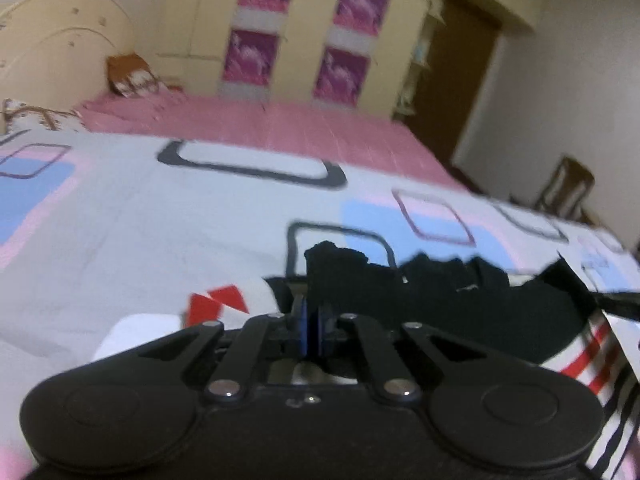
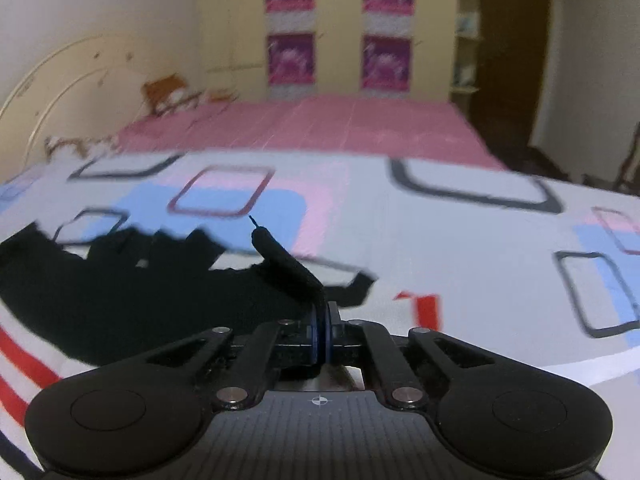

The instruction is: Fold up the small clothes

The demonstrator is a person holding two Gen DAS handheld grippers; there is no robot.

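Observation:
A small garment with a black upper part and a white lower part with red and black stripes is held above the patterned bedsheet. My left gripper is shut on the garment's black edge at its left end. My right gripper is shut on the black edge at the other end. In the right wrist view the black cloth stretches to the left, with red stripes below. Both views are blurred.
The bed has a white sheet with blue, pink and dark squares and a pink sheet beyond. A curved headboard and pillows stand at the left. A wardrobe, a brown door and a wooden chair stand behind.

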